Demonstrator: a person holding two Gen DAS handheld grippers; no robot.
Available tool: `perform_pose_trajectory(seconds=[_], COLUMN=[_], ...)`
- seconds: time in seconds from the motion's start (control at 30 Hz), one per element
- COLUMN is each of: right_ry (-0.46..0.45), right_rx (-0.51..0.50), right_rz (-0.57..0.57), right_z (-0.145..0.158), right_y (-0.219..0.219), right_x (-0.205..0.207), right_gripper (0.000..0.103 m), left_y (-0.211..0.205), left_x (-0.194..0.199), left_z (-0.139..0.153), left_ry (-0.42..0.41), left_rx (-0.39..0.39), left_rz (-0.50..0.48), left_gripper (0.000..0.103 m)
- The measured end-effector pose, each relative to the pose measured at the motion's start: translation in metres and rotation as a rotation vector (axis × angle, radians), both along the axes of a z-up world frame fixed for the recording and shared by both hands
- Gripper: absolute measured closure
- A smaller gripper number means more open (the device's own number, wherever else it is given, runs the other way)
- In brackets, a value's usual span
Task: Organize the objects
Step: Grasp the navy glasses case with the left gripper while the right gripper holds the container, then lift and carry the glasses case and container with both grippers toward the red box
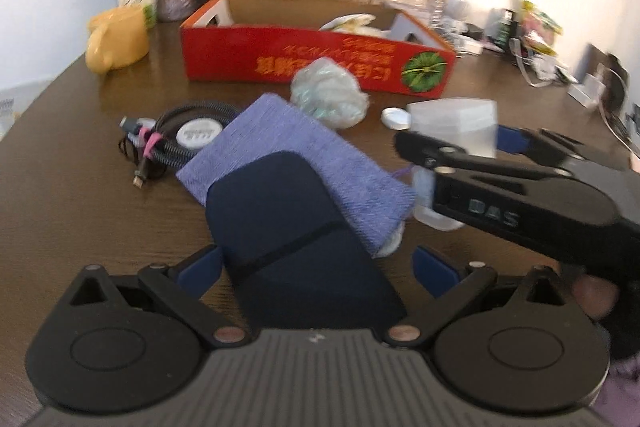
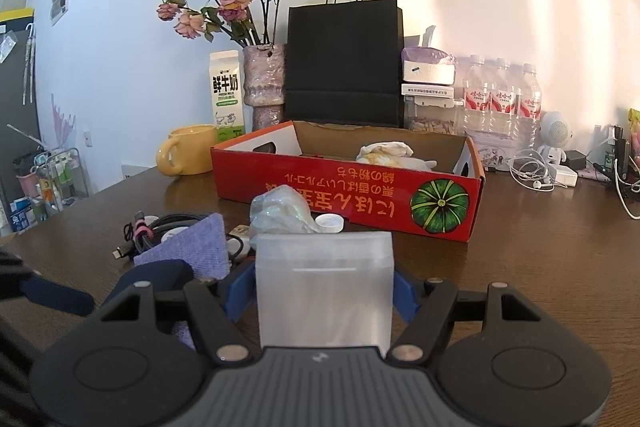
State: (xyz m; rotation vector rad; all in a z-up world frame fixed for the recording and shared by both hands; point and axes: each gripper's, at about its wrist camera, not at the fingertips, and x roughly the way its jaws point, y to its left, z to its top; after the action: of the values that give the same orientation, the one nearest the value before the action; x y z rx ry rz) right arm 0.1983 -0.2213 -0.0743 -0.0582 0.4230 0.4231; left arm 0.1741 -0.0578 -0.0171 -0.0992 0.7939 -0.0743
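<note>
My right gripper (image 2: 324, 293) is shut on a translucent plastic box (image 2: 324, 287) and holds it above the brown table; in the left wrist view this gripper (image 1: 460, 141) and the box (image 1: 454, 123) come in from the right. My left gripper (image 1: 318, 269) stands open, its blue pads on either side of a dark navy case (image 1: 296, 239) that lies partly on a purple cloth (image 1: 296, 155). Daylight shows between the case and the right pad. Behind stands an open red cardboard box (image 2: 344, 195) with crumpled paper inside.
A crumpled plastic wrap (image 2: 280, 215) and a white cap (image 2: 330, 223) lie before the red box. A coiled cable (image 1: 168, 143) sits left of the cloth. A yellow mug (image 2: 188, 155), milk carton (image 2: 226, 95), vase, black paper bag (image 2: 344, 63), water bottles (image 2: 500, 99) and earphones line the back.
</note>
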Motion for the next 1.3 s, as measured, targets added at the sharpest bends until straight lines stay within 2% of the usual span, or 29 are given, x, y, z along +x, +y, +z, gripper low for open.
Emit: perform_pose_trajectory(seconds=[0.03,0.1,0.23,0.57,0.83,1.13,1.3], right_ry=[-0.001,-0.001,0.005,0.038,0.041,0.081,0.111], right_rx=[0.002,0.004,0.028,0.137,0.105,0.062,0.047], right_rz=[0.0,-0.004,-0.01,-0.08,-0.092,-0.098,-0.101], right_z=[0.0,0.0,0.001,0.004,0.0,-0.008,-0.01], right_y=[0.0,-0.001,-0.005,-0.031,-0.034,-0.028,-0.027], right_x=[0.0,0.0,0.001,0.006,0.007,0.011,0.013], right_gripper=[0.034,0.034,0.034,0.034,0.035,0.034,0.034], left_y=[0.002,0.006,0.007,0.004,0.008,0.022,0.023], left_x=[0.002,0.007,0.007,0.004,0.002,-0.009,-0.012], left_z=[-0.003,-0.009,-0.011,-0.013,-0.013,-0.008,-0.005], left_ry=[0.002,0.017,-0.02,-0.035,-0.036,-0.051,-0.074], left_rx=[-0.007,-0.022,0.005,0.045,0.041,-0.026,-0.036], left_rz=[0.016,0.042,0.046,0.026,0.034,0.055,0.068], left_gripper=[0.0,0.007,0.014,0.015,0.016,0.015,0.01])
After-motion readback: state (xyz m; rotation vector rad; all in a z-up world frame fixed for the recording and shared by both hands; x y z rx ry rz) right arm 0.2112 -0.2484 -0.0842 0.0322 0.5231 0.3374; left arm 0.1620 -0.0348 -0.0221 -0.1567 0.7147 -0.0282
